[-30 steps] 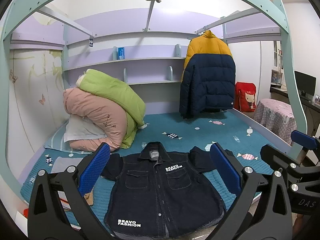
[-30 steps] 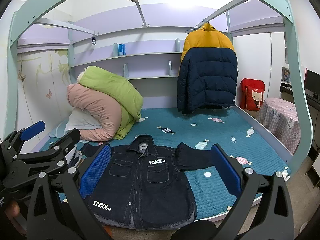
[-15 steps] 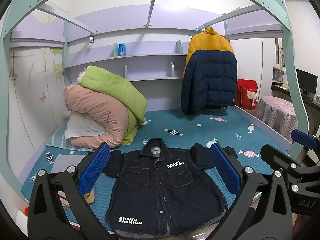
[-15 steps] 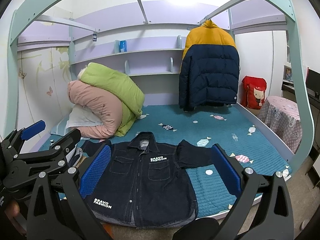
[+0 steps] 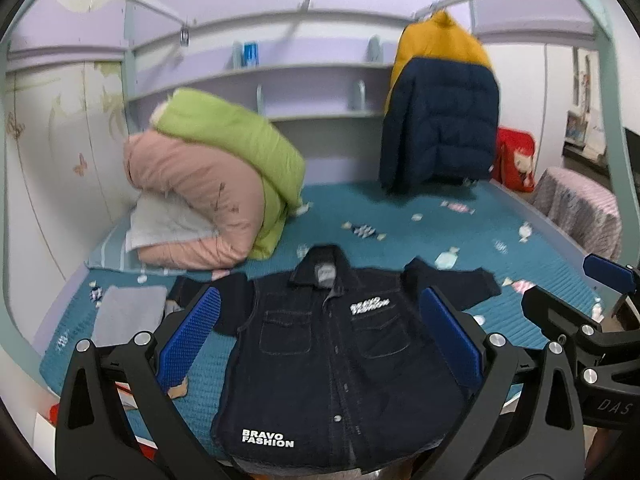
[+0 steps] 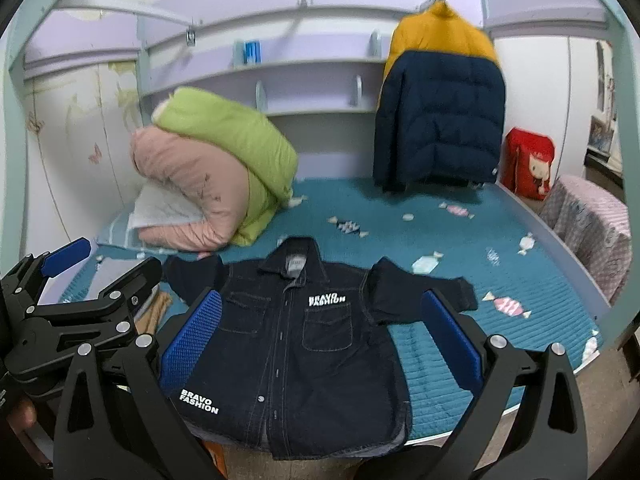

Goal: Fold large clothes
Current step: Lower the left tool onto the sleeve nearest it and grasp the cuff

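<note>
Both grippers hang over the near edge of the bed, spread wide with nothing between the pads: left gripper [image 5: 320, 344], right gripper [image 6: 320, 340]. Under them the dark denim jacket [image 5: 332, 360] lies flat, front up and buttoned, collar pointing away, hem right at the mattress edge. Its right sleeve stretches out over the teal bedspread [image 6: 500, 344]; the left sleeve is mostly hidden behind the blue pad. A folded grey cloth [image 5: 128, 312] sits just left of it. Farther back there's a rolled pink and green duvet [image 5: 212, 188], and a yellow-navy puffer coat [image 6: 440, 108] hanging at the far end. Everything back there is blurry.
</note>
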A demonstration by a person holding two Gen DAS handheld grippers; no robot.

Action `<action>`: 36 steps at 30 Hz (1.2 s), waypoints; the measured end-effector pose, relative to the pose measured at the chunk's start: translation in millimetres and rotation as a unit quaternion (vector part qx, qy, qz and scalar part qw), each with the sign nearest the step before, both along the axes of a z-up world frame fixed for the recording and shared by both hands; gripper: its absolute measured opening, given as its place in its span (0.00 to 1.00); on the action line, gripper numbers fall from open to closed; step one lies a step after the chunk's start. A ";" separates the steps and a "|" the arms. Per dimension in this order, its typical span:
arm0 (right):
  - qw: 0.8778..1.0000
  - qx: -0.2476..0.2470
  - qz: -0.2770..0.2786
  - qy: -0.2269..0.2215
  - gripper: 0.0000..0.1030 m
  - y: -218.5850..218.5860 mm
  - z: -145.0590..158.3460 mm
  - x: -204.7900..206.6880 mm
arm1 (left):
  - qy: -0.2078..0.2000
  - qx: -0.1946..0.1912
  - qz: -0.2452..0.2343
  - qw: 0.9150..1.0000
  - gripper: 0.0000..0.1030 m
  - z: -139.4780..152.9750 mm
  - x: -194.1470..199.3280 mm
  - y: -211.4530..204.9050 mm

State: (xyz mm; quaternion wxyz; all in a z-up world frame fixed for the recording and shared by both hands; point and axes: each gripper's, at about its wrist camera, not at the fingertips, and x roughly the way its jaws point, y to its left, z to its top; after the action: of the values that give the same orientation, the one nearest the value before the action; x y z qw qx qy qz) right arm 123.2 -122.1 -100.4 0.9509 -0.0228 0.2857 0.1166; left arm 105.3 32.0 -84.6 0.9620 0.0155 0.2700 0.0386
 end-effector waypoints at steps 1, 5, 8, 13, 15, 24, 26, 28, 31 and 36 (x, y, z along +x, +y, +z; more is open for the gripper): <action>1.000 0.000 0.003 0.008 0.93 4.1 -7.9 9.2 | 0.009 0.001 0.004 1.000 0.97 -8.8 10.7 4.0; 0.999 0.010 0.014 0.043 0.93 21.5 -37.9 44.6 | 0.041 -0.005 0.017 0.999 0.97 -39.3 49.8 25.7; 0.998 0.009 0.018 0.064 0.93 35.1 -56.9 67.3 | 0.061 -0.008 0.022 0.998 0.97 -61.9 77.0 44.2; 0.996 0.001 0.026 0.089 0.93 64.3 -90.2 105.1 | 0.096 -0.031 0.032 0.994 0.97 -104.2 116.2 81.3; 0.994 -0.001 0.035 0.106 0.93 80.4 -109.3 123.5 | 0.120 -0.056 0.035 0.991 0.97 -128.8 135.0 104.2; 0.986 -0.023 0.058 0.154 0.93 152.5 -192.8 194.7 | 0.189 -0.137 0.086 0.969 0.97 -235.3 215.4 220.1; 0.984 -0.020 0.052 0.168 0.93 159.3 -211.3 209.7 | 0.197 -0.183 0.096 0.958 0.97 -259.2 237.6 253.8; 0.983 -0.016 0.045 0.178 0.93 164.1 -224.2 221.8 | 0.204 -0.210 0.114 0.949 0.97 -277.8 262.1 282.3; 0.981 -0.013 0.041 0.190 0.93 171.4 -244.1 239.4 | 0.205 -0.258 0.145 0.933 0.97 -294.7 293.2 318.6; 0.980 -0.004 0.044 0.194 0.93 186.5 -265.6 262.6 | 0.175 -0.316 0.205 0.910 0.97 -305.5 340.6 378.5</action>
State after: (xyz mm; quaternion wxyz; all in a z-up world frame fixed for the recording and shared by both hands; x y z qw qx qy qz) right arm 385.8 64.4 -366.0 0.8711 -0.0159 0.4643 0.1595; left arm 445.8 410.5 -390.1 0.8247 -0.3382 0.4297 0.1445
